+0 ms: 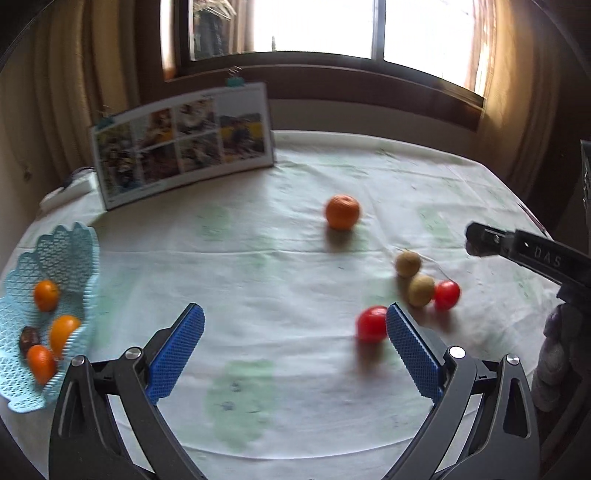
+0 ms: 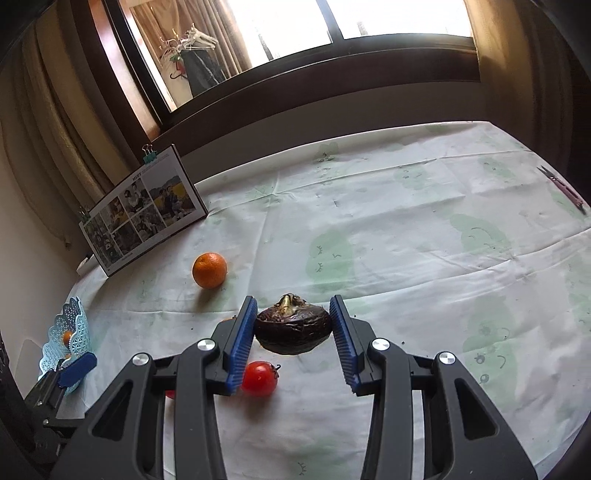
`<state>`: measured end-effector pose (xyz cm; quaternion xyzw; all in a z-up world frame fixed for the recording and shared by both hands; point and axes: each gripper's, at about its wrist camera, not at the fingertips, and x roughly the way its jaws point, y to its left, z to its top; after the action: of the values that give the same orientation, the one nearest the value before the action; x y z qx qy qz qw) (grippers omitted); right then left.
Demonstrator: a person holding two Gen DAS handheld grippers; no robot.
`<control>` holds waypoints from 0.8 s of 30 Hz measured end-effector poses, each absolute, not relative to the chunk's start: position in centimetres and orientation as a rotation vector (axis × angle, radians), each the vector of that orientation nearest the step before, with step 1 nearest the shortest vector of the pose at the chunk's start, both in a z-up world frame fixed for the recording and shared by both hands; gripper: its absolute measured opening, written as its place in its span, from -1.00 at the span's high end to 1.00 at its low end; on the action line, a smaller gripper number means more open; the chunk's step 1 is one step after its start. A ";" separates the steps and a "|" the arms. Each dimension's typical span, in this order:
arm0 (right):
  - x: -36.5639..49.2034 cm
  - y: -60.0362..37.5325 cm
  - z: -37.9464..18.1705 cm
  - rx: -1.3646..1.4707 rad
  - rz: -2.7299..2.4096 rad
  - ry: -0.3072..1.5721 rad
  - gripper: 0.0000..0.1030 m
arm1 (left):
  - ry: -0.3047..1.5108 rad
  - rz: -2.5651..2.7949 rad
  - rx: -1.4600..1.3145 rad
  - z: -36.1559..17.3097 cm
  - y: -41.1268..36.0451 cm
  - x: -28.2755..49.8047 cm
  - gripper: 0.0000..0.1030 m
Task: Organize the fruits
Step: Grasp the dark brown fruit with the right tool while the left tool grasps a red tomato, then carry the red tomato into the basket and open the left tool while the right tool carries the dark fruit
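A pale blue openwork basket [image 1: 70, 254] stood at the left edge of a round table [image 1: 280, 258] spread with a white cloth printed in faint green; inside it lay three small oblong orange fruits [image 1: 46, 294] and one dark brown fruit [image 1: 28, 339], the brown one tucked between the two nearer orange pieces; from the right wrist the same basket showed edge-on at far left, with a glimpse of orange through its lattice. The left gripper [image 1: 294, 321] hung wide open above the cloth and held nothing, its blue ribbed pads spread apart, the right-hand pad just in front of a red tomato [image 1: 371, 324]; beyond it sat two brownish-green kiwi-like fruits [image 1: 421, 285] touching each other, a second tomato [image 1: 447, 294] against the nearer one, and a mandarin [image 1: 342, 211] alone toward the middle of the table. The right gripper [image 2: 293, 332] held a dark, flattened bulb-like fruit [image 2: 293, 326] with a pale stub on top, raised above the cloth with its shadow beneath it; the left pad pressed its side, while a slight gap showed at the right pad; a tomato lay on the cloth below the left finger. A board of photographs [image 1: 184, 144], fixed with binder clips, stood propped at the table's far side under the window [image 1: 314, 29]; a pair of small snips [image 2: 561, 188] lay near the right edge.
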<state>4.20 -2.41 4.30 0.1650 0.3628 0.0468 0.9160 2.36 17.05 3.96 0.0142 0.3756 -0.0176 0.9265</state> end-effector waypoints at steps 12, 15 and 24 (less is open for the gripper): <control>3.9 -2.4 4.4 0.338 0.106 0.742 0.20 | 0.881 -0.154 -0.007 1.3 14.4 4.2 -0.01; 3.8 -2.3 4.4 0.337 0.105 0.741 0.20 | 0.878 -0.181 -0.011 1.2 14.1 4.1 0.28; 3.7 -2.2 4.5 0.328 0.102 0.728 0.20 | 0.819 -0.169 -0.025 2.7 14.7 2.8 0.43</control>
<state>3.71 -2.17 4.53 0.1597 0.3543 0.0496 0.9200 2.83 14.72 2.71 -0.0122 0.3975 -0.0821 0.9138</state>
